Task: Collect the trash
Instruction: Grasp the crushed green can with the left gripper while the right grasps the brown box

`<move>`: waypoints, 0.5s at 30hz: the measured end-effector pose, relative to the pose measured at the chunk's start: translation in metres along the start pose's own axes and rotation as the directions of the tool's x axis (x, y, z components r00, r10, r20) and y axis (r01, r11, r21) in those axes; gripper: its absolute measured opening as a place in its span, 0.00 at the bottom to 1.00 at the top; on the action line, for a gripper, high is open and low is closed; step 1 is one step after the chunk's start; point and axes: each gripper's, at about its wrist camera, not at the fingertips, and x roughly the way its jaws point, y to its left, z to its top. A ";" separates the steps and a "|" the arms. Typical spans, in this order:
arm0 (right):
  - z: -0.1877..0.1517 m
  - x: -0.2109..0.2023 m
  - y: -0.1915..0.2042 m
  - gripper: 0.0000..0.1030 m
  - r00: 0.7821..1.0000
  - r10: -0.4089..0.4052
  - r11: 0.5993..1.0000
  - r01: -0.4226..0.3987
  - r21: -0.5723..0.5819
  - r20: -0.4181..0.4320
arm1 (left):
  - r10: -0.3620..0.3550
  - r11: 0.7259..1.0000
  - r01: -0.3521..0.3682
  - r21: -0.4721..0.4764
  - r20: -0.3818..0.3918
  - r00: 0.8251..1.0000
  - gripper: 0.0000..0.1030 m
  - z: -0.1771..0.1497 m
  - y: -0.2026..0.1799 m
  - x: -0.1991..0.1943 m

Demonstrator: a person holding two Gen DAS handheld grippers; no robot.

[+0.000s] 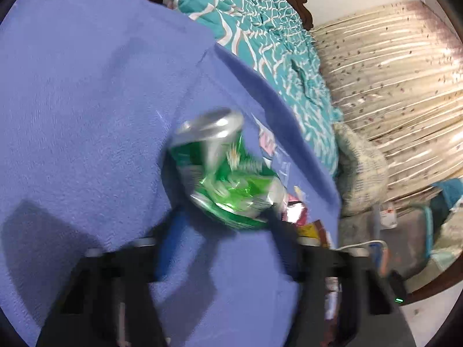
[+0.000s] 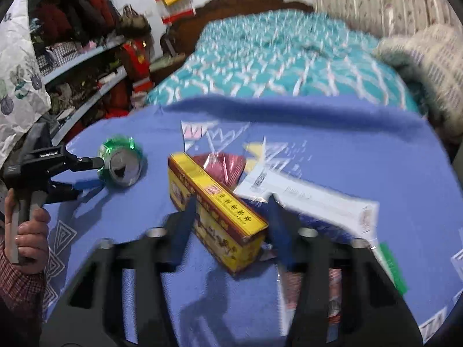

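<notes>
A crushed green can (image 1: 225, 170) lies on a blue blanket (image 1: 86, 101). My left gripper (image 1: 225, 219) is open, its fingers on either side of the can; it also shows in the right wrist view (image 2: 95, 173) next to the can (image 2: 121, 162). My right gripper (image 2: 231, 199) is open, its fingers on either side of a yellow and red carton (image 2: 220, 208). A red foil wrapper (image 2: 225, 164) and clear plastic wrappers (image 2: 289, 179) lie behind the carton.
A teal patterned quilt (image 2: 275, 57) covers the bed beyond the blanket. Cluttered shelves (image 2: 86, 66) stand at the left. A curtain (image 1: 390, 72) hangs at the right, with a knitted cushion (image 1: 361, 170) by it. More wrappers (image 1: 301, 217) lie beside the can.
</notes>
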 end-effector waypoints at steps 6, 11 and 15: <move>-0.029 -0.026 0.021 0.13 0.986 0.166 0.985 -0.166 0.052 -0.011 | 0.002 1.000 -0.003 -0.030 -0.045 0.999 0.00 -0.005 0.021 0.006; -0.049 -0.042 0.058 0.16 0.979 0.204 0.978 -0.205 -0.041 -0.018 | -0.003 1.000 0.003 -0.015 -0.016 1.000 0.01 -0.011 0.023 -0.012; -0.045 -0.041 0.049 0.26 0.988 0.151 0.988 -0.151 -0.012 0.014 | -0.020 0.999 0.020 -0.025 -0.004 1.000 0.54 0.000 0.019 -0.019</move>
